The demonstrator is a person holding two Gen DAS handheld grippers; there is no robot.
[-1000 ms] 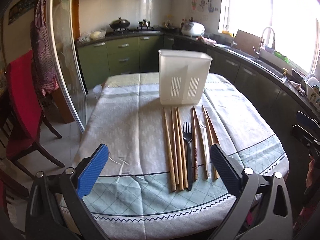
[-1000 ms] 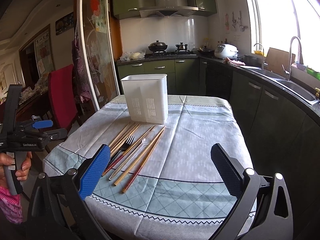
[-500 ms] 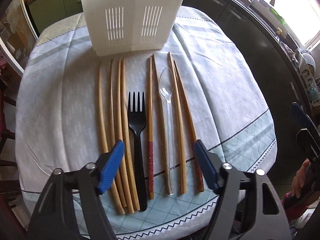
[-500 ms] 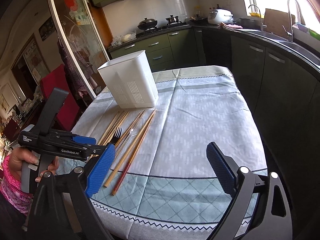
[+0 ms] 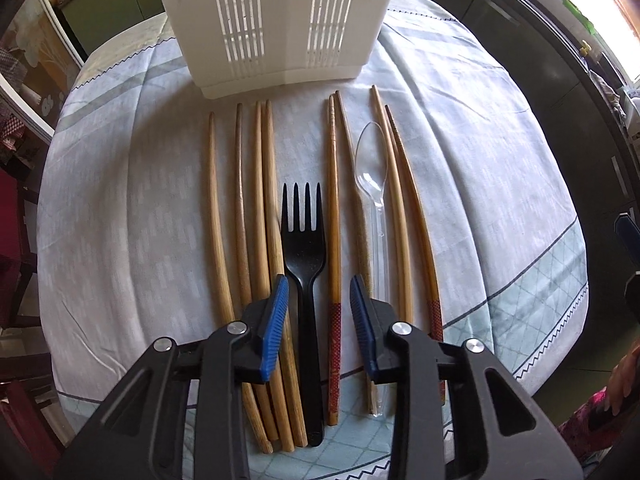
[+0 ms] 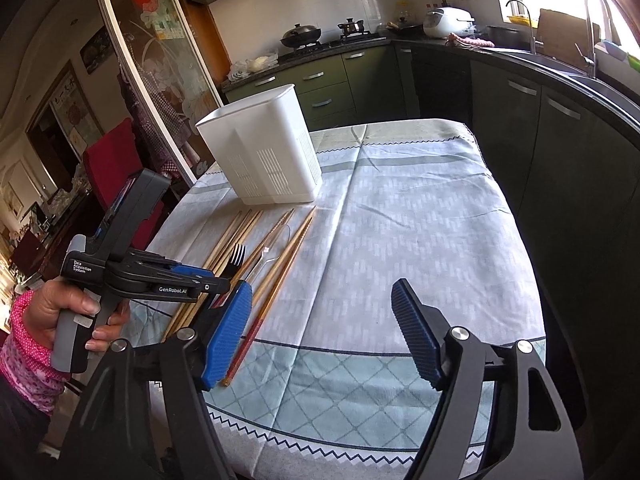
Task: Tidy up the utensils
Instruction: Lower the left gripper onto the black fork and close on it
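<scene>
my left claw point(image 5: 318, 312) hangs partly apart astride the black fork point(image 5: 303, 256), whose handle runs lengthwise between the pads toward the white holder point(image 5: 276, 20) ahead, while my right claw point(image 6: 322, 334) waits wide apart off to the side

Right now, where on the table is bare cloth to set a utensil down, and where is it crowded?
Bare cloth lies right of the outermost chopstick up to the table edge. A narrower strip lies left of the leftmost chopstick. It is crowded in front of the white holder, around the black fork and clear spoon.
</scene>
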